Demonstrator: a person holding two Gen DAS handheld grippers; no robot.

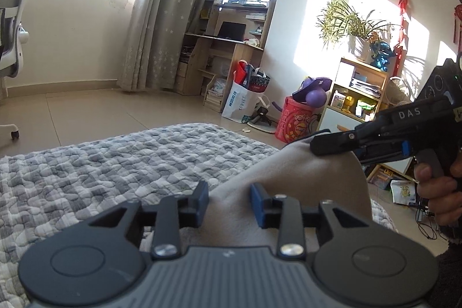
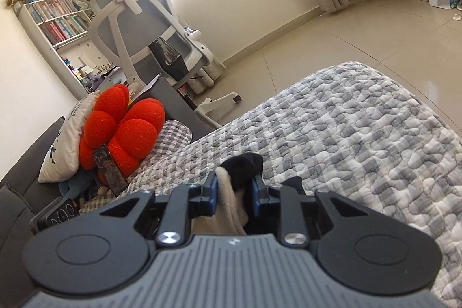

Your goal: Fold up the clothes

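Note:
A beige fleece garment (image 1: pixel 291 178) with black trim is held up above the grey checked quilt (image 1: pixel 121 169). My left gripper (image 1: pixel 229 202) has its blue fingers apart, with beige cloth lying between them; whether they pinch it is unclear. My right gripper (image 1: pixel 323 147) shows at the right of the left wrist view, shut on the garment's upper edge. In the right wrist view my right gripper (image 2: pixel 234 185) is shut on the beige garment (image 2: pixel 231 201) and its black trim (image 2: pixel 244 163).
The quilt (image 2: pixel 361 134) covers a bed. A white office chair (image 2: pixel 150 28), a red flower cushion (image 2: pixel 121 129) and a white pillow (image 2: pixel 66 146) are at its left. Shelves (image 1: pixel 358 88), bags (image 1: pixel 245 100) and a red tub (image 1: pixel 294 120) stand on the tiled floor beyond.

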